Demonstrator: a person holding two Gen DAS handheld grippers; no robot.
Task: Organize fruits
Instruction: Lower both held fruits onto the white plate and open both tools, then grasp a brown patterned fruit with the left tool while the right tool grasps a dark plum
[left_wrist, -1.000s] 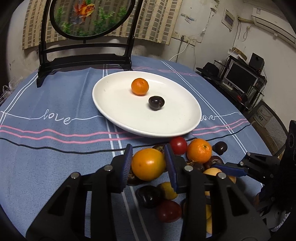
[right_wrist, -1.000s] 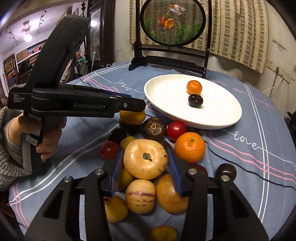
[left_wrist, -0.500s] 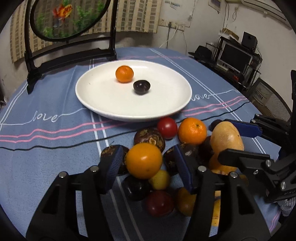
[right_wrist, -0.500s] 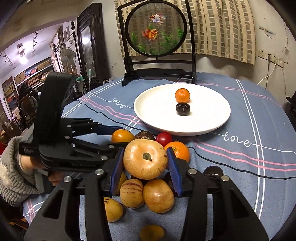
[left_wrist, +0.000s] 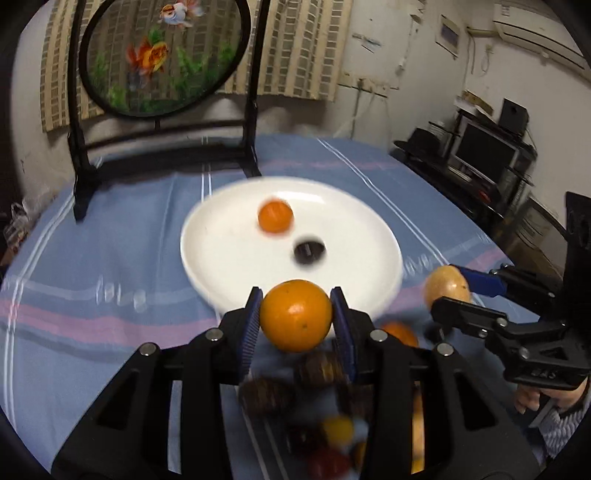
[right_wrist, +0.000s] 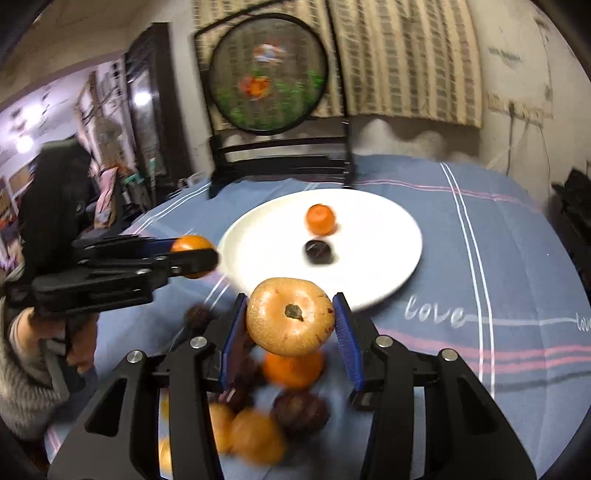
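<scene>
My left gripper (left_wrist: 295, 308) has its blue pads against an orange (left_wrist: 295, 321), and its jaws are closing on it, lifted over the near rim of the white plate (left_wrist: 210, 266). A small orange (left_wrist: 275, 220) and a dark fruit (left_wrist: 309, 251) lie on the plate. My right gripper (right_wrist: 290, 319) is shut on a tan round fruit (right_wrist: 290, 314) with a dark stem, held above the fruit pile (right_wrist: 293, 369). The right wrist view shows the left gripper (right_wrist: 192, 254) at the left with its orange (right_wrist: 190, 242). In the left wrist view the fruit pile (left_wrist: 317, 369) is blurred.
A round fish-painting screen on a black stand (left_wrist: 162, 62) stands behind the plate on the blue striped tablecloth (left_wrist: 92, 258). A shelf with a monitor (left_wrist: 480, 151) is off the table's right side. A person's hand and grey sleeve (right_wrist: 22, 343) hold the left gripper.
Both grippers have risen from the pile toward the plate with their fruits. The left jaws stood wider around the orange half a second ago and now press on it.
</scene>
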